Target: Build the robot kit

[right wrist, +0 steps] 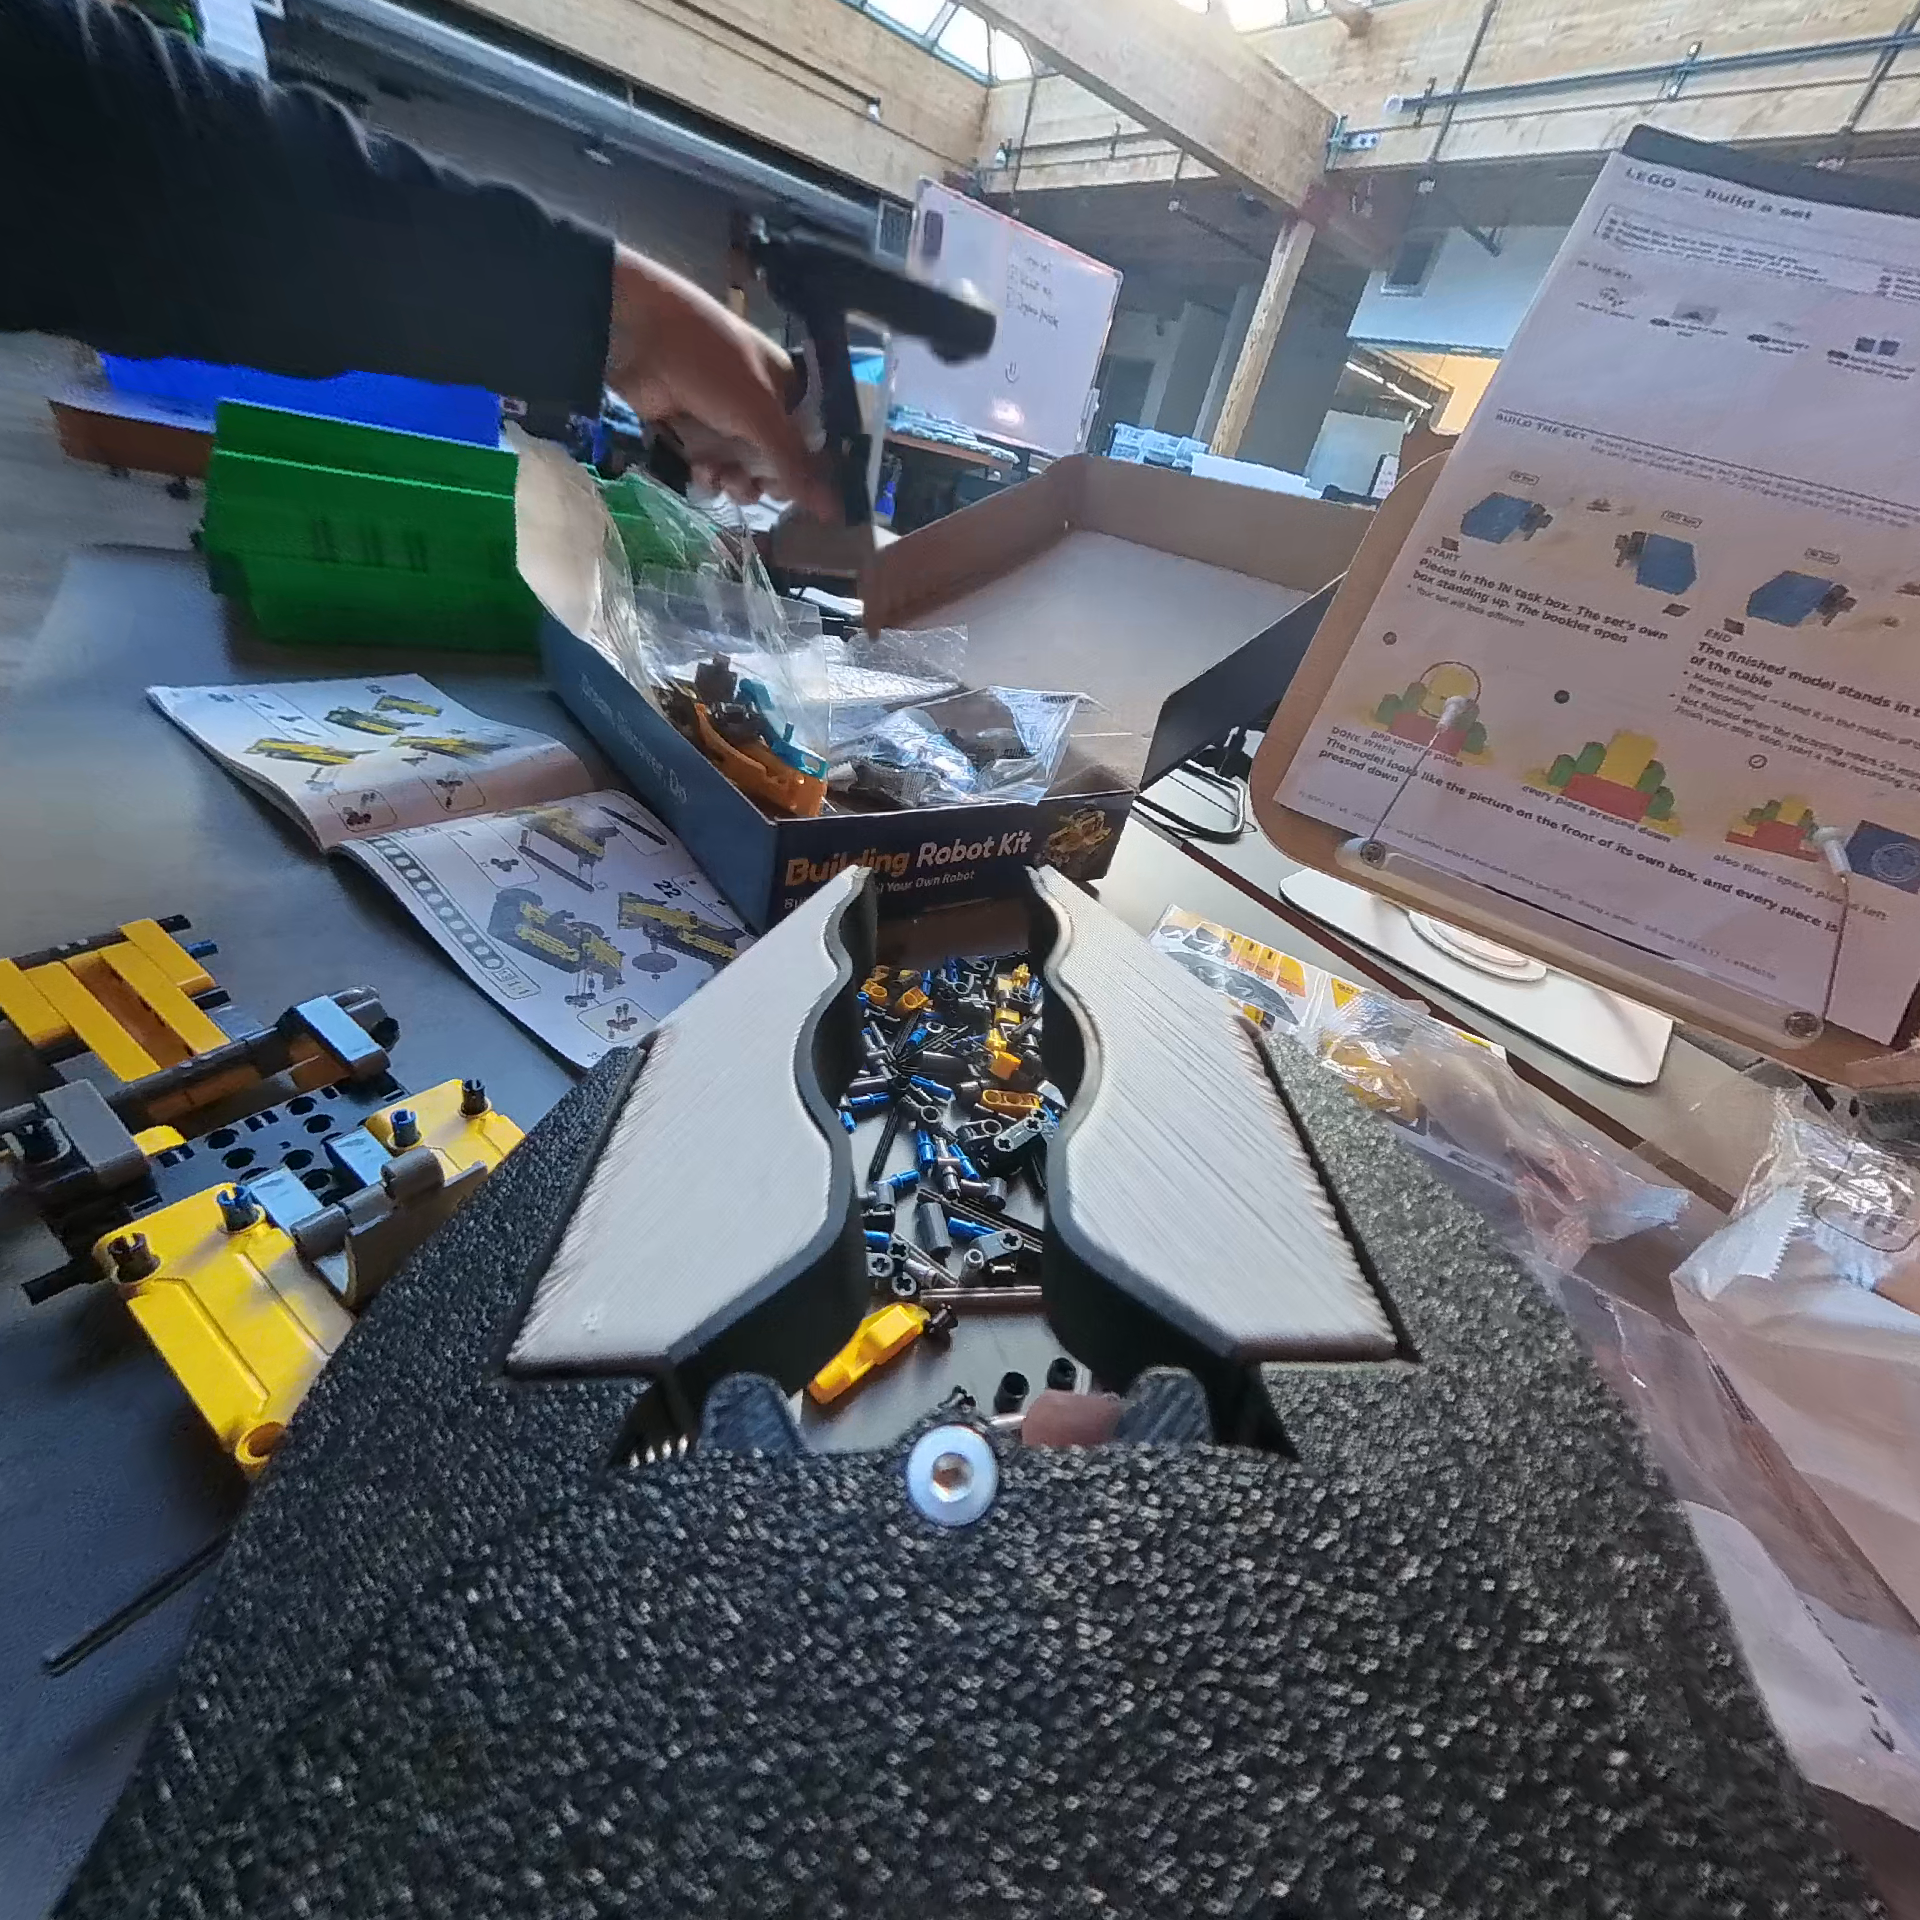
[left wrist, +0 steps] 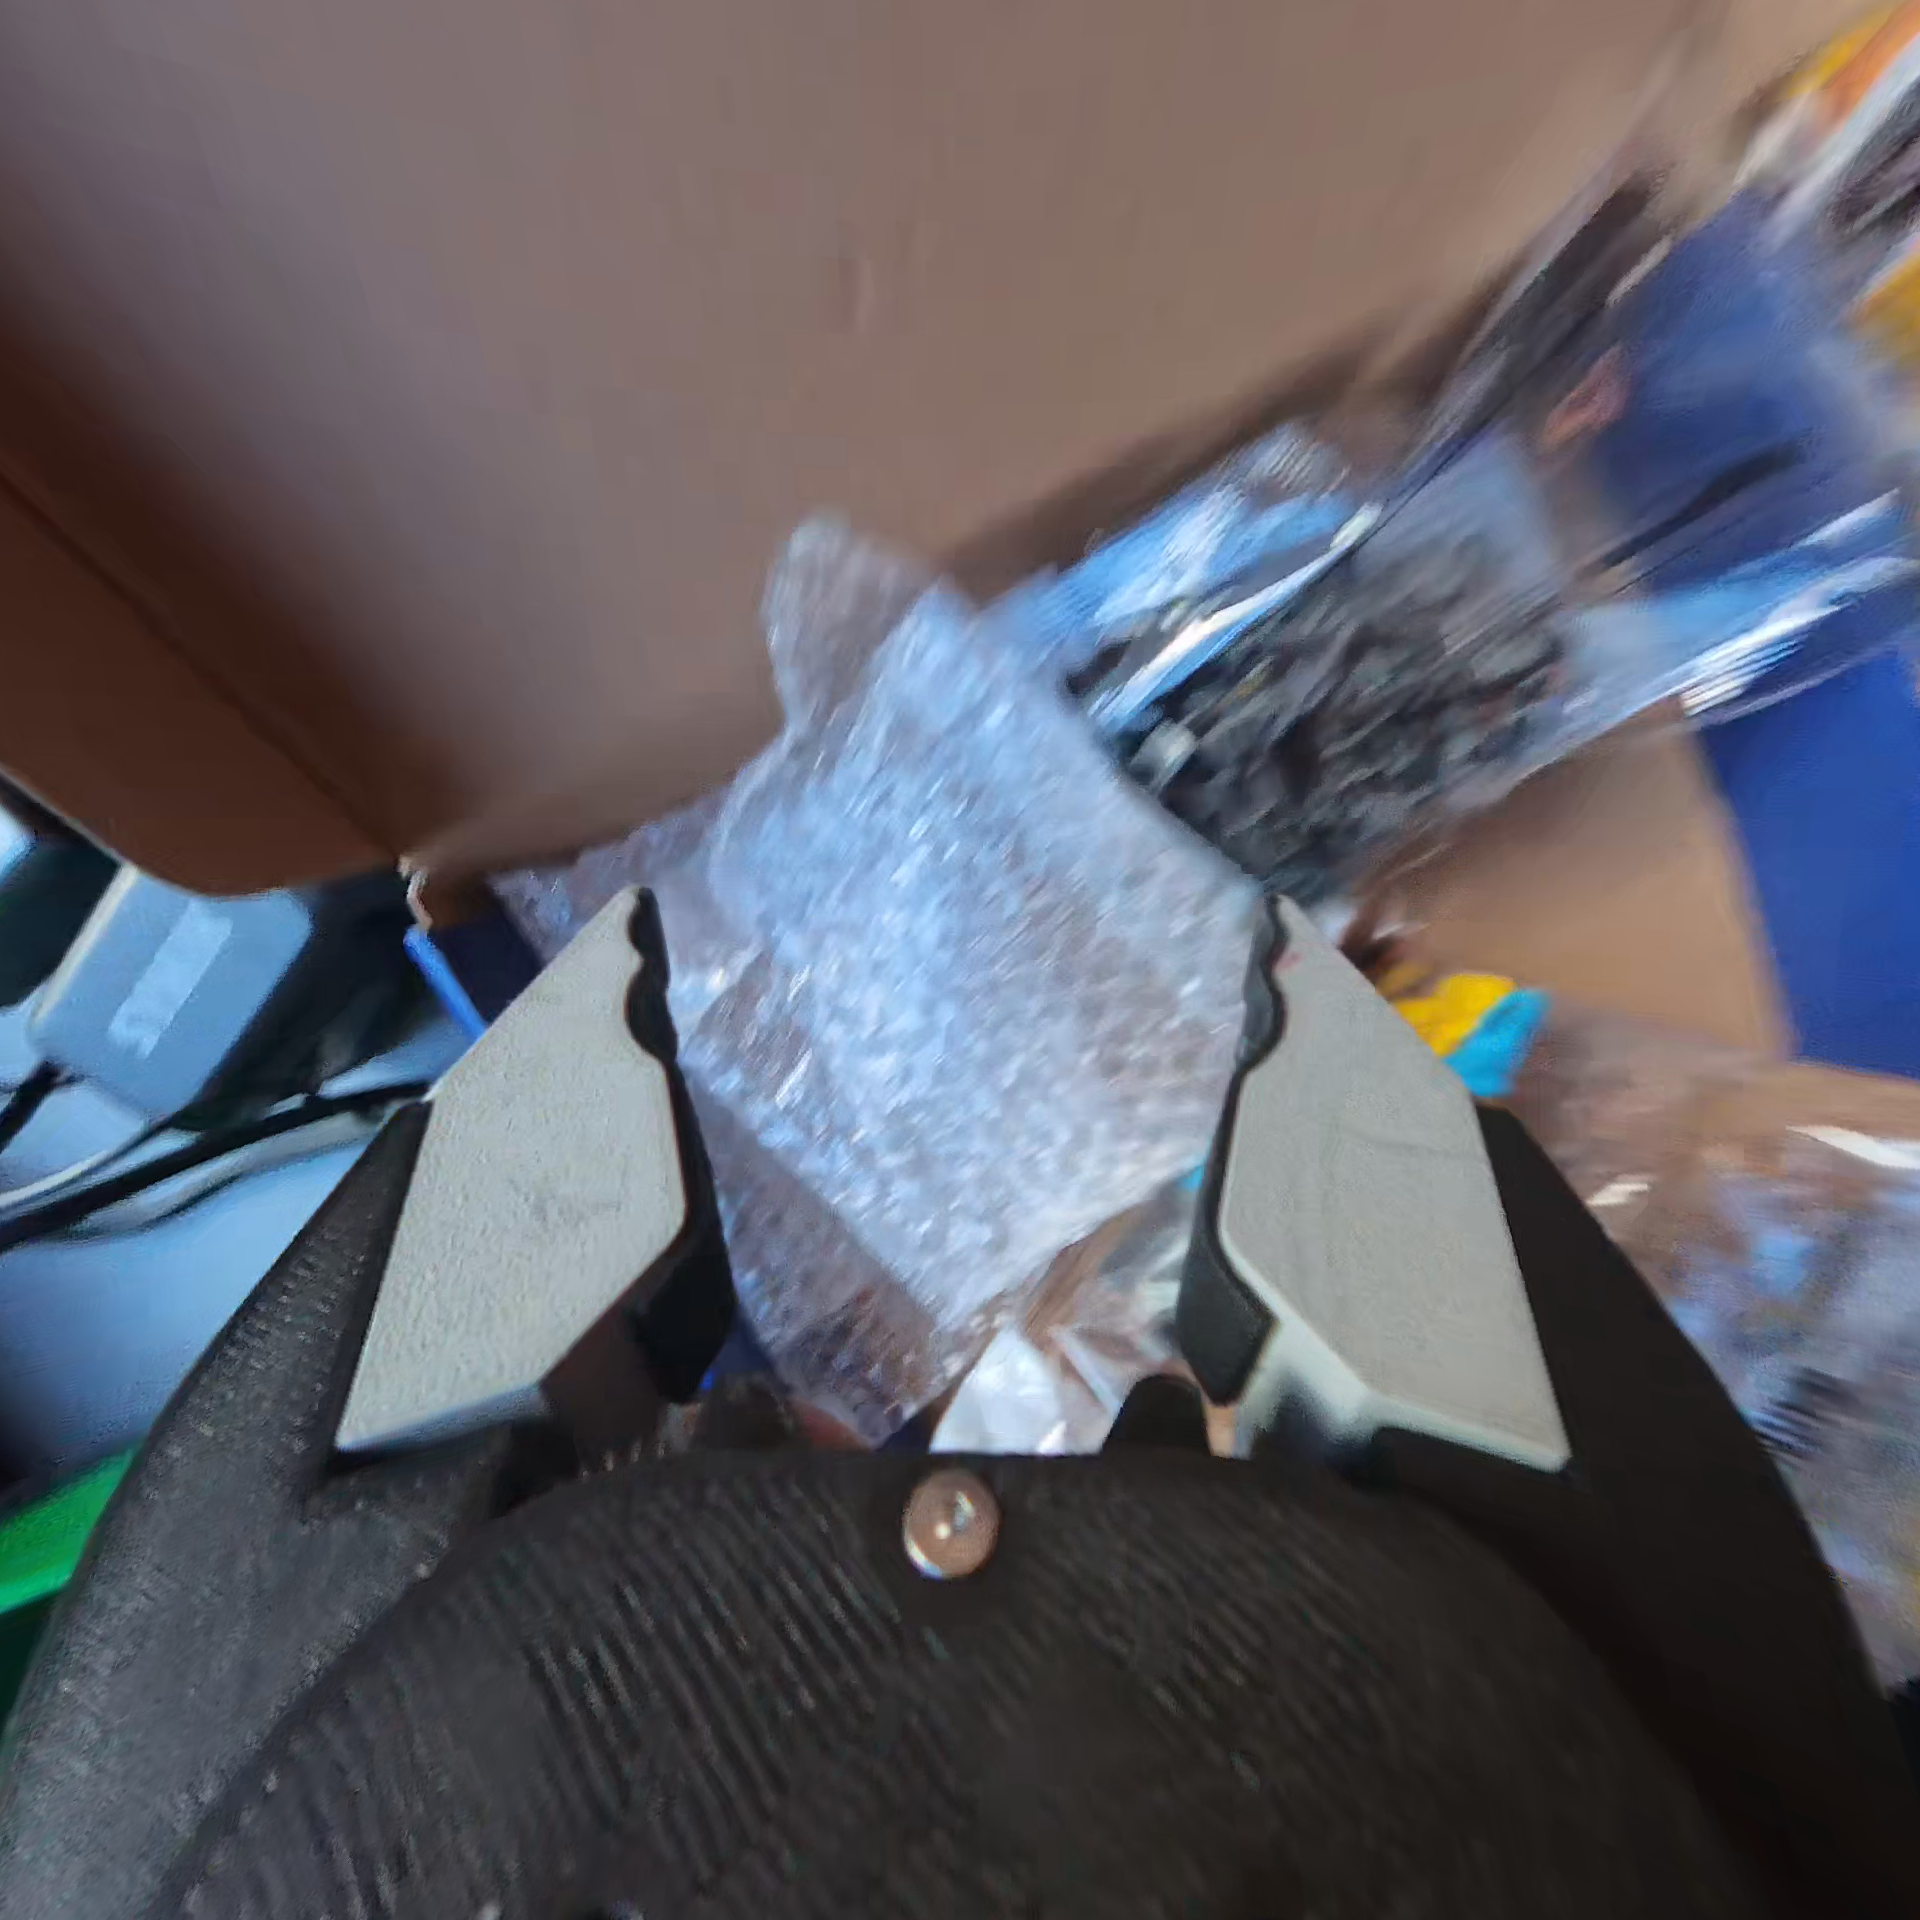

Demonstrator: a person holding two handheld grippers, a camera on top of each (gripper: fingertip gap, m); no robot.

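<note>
My left gripper (left wrist: 956,914) is open wide, and a clear plastic bag (left wrist: 935,987) fills the gap and touches both pads. This view is blurred. Brown cardboard (left wrist: 727,416) lies close above it, and more bagged dark pieces (left wrist: 1351,707) lie to the right. In the right wrist view a hand holds the left gripper (right wrist: 871,623) over the open blue kit box (right wrist: 665,717). My right gripper (right wrist: 951,883) is open and empty above a pile of small loose black, blue and yellow pieces (right wrist: 956,1122), just in front of the box.
A partly built yellow and black model (right wrist: 239,1195) lies at the left. An open instruction booklet (right wrist: 468,821) lies beside the box. Green bins (right wrist: 364,530) and a cardboard tray (right wrist: 1122,520) stand behind. A sheet on a stand (right wrist: 1662,582) and crumpled plastic bags (right wrist: 1507,1143) are at the right. The left gripper's tips are roughly 45 centimeters from the right gripper's.
</note>
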